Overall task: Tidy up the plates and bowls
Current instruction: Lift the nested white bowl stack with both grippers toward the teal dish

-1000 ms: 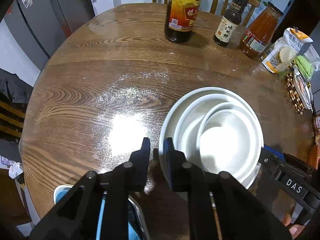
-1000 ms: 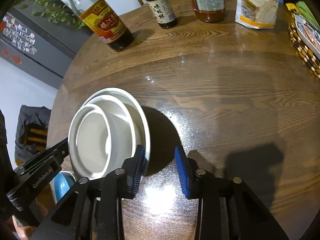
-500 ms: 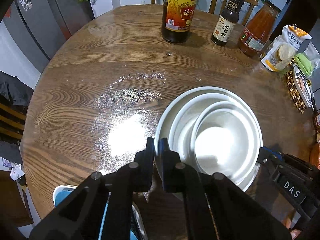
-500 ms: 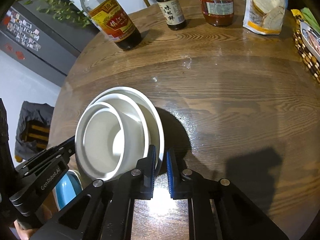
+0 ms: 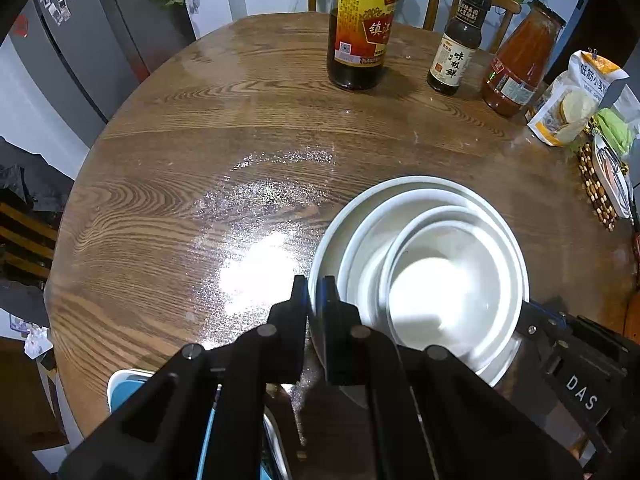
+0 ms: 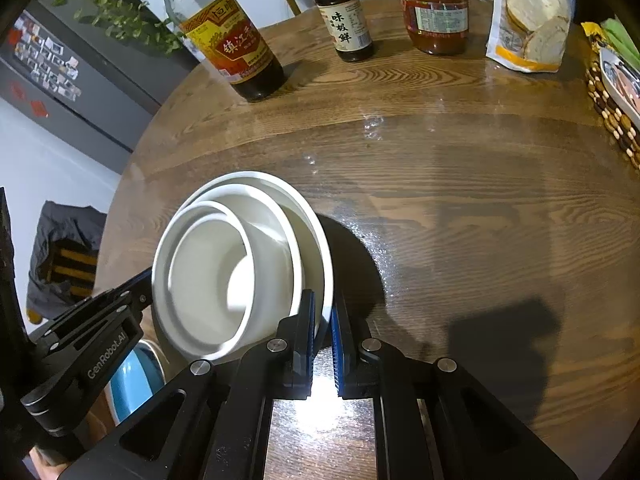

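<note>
A white plate (image 5: 400, 184) carries two nested white bowls, a larger one (image 5: 368, 240) and a smaller one (image 5: 444, 280) inside it, near the front of the round wooden table (image 5: 200, 160). My left gripper (image 5: 316, 292) is shut on the plate's left rim. My right gripper (image 6: 323, 312) is shut on the plate's (image 6: 310, 216) opposite rim, and its tip shows in the left wrist view as the right gripper (image 5: 532, 320). In the right wrist view the left gripper (image 6: 140, 284) reaches the stack from the left. A dark shadow lies on the table beside the plate.
Along the far edge stand a vinegar bottle (image 5: 360, 28), a soy sauce bottle (image 5: 456, 60), a red sauce jar (image 5: 520, 64) and a snack bag (image 5: 572, 104). A beaded mat (image 5: 596, 188) lies at the right. A blue container (image 5: 124, 388) sits below the near edge.
Both grippers closed from slightly apart onto the plate's rim, the right one from a wider gap. The stack stayed between them.
</note>
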`<action>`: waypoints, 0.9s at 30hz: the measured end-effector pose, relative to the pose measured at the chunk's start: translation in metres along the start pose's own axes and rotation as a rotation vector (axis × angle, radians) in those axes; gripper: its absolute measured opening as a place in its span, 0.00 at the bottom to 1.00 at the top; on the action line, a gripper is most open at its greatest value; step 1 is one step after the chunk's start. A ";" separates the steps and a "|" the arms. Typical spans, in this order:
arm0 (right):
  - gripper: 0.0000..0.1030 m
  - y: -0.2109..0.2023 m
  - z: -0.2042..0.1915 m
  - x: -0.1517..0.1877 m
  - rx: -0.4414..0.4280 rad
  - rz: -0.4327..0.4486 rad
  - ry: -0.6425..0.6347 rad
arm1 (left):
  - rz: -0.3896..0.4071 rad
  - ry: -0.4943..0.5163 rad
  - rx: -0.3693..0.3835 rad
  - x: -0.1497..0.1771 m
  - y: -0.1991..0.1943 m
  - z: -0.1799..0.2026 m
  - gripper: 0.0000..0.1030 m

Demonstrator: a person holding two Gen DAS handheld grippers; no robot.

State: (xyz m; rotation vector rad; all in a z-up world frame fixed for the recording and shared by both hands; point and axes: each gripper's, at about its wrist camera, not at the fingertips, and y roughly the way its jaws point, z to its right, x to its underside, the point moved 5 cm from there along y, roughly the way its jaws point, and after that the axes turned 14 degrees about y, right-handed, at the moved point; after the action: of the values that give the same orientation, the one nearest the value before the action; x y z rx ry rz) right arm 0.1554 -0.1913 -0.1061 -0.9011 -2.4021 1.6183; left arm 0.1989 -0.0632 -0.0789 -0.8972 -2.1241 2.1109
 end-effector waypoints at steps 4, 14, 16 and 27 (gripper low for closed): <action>0.11 0.000 0.000 -0.001 0.000 0.002 0.004 | 0.003 -0.003 -0.001 -0.001 0.000 0.000 0.03; 0.11 -0.003 0.000 0.000 -0.013 0.006 0.006 | 0.007 -0.015 -0.004 -0.002 -0.001 -0.001 0.03; 0.11 -0.006 -0.002 -0.001 -0.016 0.010 0.001 | 0.014 -0.019 -0.006 -0.002 -0.003 -0.002 0.03; 0.11 -0.024 -0.017 0.001 -0.052 0.033 -0.038 | 0.054 -0.052 -0.028 0.000 -0.026 -0.010 0.03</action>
State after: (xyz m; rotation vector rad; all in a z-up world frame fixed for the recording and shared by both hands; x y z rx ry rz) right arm 0.1513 -0.1830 -0.0783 -0.9317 -2.4786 1.6051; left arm 0.1930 -0.0520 -0.0543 -0.9219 -2.1844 2.1579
